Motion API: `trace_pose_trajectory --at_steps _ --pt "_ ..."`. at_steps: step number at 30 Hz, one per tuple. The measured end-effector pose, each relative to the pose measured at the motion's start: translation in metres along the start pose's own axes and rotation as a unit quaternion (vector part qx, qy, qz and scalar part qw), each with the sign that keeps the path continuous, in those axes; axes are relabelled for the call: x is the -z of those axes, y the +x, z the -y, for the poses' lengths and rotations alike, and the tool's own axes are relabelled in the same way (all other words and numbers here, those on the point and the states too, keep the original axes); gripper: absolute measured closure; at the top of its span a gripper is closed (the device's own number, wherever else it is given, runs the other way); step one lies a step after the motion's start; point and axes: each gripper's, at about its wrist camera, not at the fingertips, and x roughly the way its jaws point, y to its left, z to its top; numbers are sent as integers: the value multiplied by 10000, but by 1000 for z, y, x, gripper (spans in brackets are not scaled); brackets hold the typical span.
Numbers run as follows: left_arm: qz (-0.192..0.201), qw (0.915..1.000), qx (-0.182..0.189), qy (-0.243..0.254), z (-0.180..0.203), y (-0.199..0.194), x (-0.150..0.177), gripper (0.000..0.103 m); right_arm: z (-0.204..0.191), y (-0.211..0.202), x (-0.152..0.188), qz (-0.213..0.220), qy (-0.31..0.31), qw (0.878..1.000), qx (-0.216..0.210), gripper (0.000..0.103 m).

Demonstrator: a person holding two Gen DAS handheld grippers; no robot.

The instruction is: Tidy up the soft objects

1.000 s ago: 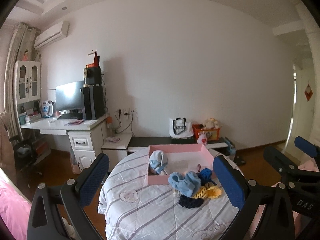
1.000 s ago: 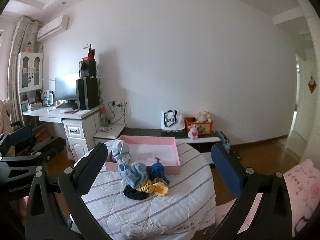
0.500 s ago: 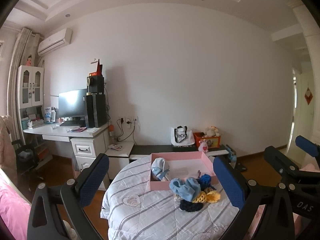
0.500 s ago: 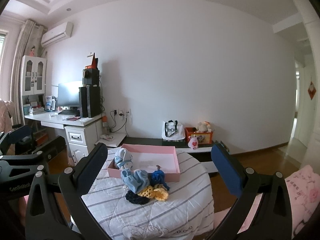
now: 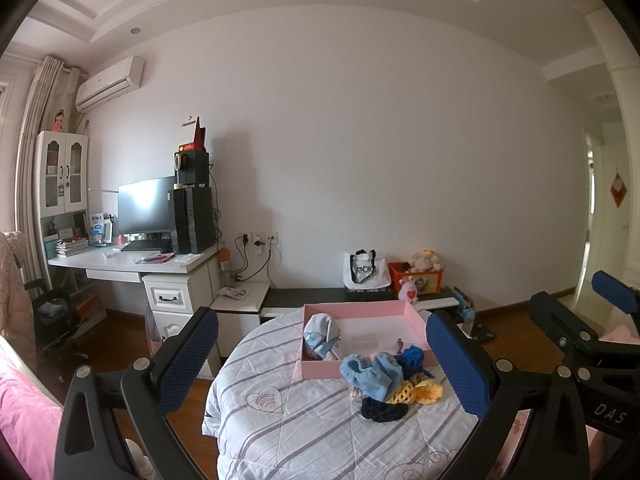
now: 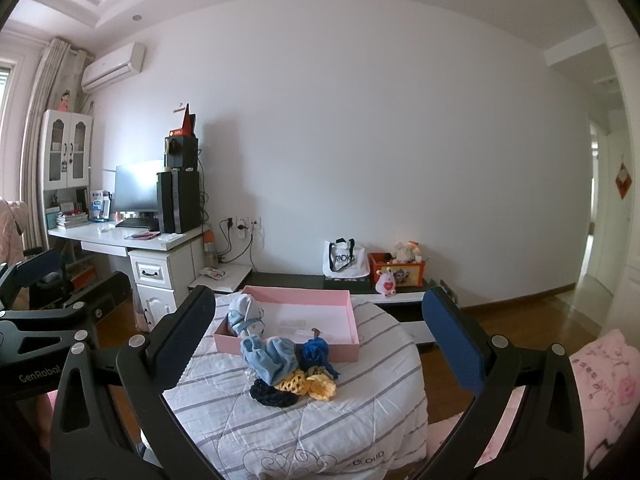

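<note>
- Ahead between the spread fingers of the left gripper (image 5: 320, 364): pink box (image 5: 414, 318) holding a pale blue cloth item (image 5: 319, 328).
- Right gripper (image 6: 320, 350) also wide apart, empty.
- Pile of soft knits (image 6: 288, 372) touches box's near wall, on striped quilt (image 6: 320, 428).

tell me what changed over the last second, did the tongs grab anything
Nothing was grabbed or let go. Both views tilted upward: the pink box and the pile of knitted things sit lower in the picture, with more ceiling showing. The left tongs and right tongs stayed wide open and empty. The pile, box and striped quilt look unmoved.
</note>
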Motion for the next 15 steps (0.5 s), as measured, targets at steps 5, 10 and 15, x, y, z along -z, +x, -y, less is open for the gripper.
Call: trace_pose_trajectory --at_steps 5,10,15 --pt "-53 10000 -16 2 0 -1 -1 0 1 5 4 -60 3 10000 -1 0" --pt "-192 9998 -28 18 -1 4 0 0 2 14 9 -205 8 9998 6 0" --pt "-395 9992 1 17 -4 16 1 0 2 26 14 -391 15 9992 12 0"
